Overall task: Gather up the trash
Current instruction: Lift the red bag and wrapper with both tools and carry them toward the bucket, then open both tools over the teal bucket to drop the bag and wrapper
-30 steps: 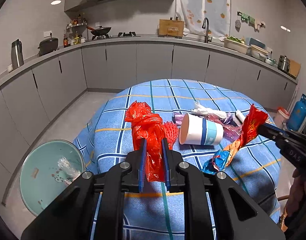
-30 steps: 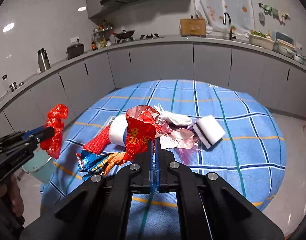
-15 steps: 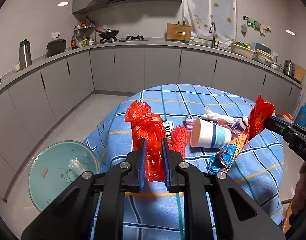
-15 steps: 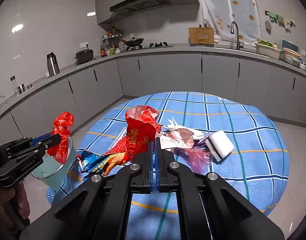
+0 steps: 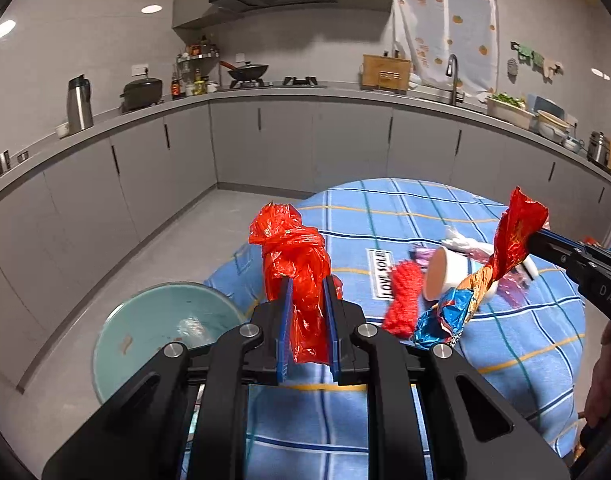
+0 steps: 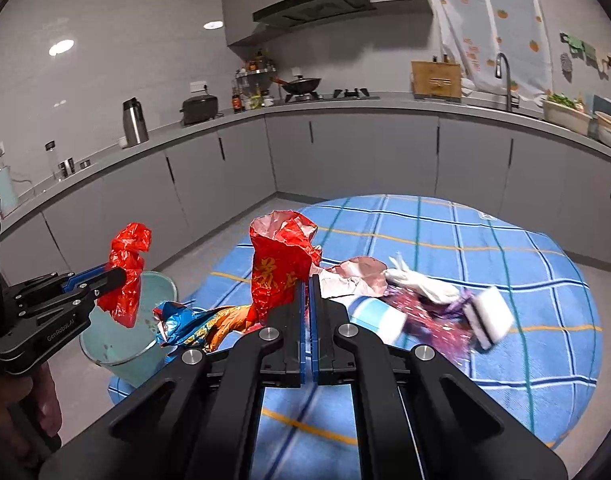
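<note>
Leftmost, a bin (image 5: 161,332) stands on the floor beside the desk (image 5: 505,344). Left tongs (image 5: 307,320) pinch a red bag (image 5: 295,264) — lifted near the bin. Right tongs (image 6: 307,312) — clamped on a foil wrapper (image 6: 279,272) above the desk's litter.

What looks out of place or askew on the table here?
A paper cup lies tipped on its side on the blue checked tablecloth, among loose litter: red mesh netting and crumpled white tissue. Nothing looks spilled.
</note>
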`<act>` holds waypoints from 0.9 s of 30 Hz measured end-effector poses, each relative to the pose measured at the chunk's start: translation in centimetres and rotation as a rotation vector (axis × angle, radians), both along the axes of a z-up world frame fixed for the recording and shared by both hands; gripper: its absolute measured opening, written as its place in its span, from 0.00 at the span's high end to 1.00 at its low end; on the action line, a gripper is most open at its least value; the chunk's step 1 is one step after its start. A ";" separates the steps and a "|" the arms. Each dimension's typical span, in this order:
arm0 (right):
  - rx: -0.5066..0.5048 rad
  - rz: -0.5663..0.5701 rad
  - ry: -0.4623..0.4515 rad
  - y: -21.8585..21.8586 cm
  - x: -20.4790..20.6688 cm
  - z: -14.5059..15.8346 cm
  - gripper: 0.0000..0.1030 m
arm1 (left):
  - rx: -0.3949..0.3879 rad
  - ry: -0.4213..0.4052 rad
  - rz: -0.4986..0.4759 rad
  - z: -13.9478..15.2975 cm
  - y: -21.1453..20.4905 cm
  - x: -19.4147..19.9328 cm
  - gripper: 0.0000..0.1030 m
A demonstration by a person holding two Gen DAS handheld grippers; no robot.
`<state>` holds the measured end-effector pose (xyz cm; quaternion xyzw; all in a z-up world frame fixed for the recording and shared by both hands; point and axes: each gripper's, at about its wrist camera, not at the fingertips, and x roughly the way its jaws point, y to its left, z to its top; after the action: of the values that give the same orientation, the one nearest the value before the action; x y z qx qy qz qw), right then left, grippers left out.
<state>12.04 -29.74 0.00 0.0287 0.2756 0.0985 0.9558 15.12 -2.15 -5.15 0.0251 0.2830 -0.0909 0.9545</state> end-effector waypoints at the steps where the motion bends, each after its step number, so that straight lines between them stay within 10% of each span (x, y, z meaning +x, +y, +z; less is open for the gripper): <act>1: 0.001 0.008 0.000 0.3 0.2 0.0 0.97 | 0.001 -0.001 0.011 0.1 0.4 0.1 0.85; 27: -0.015 0.208 0.004 10.0 4.9 0.4 0.97 | 0.006 0.009 0.220 -0.3 9.6 1.5 0.85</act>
<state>16.97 -19.73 0.35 -0.0070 0.2799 0.1951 0.9400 16.63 7.43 -5.50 -0.0035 0.2887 0.0151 0.9573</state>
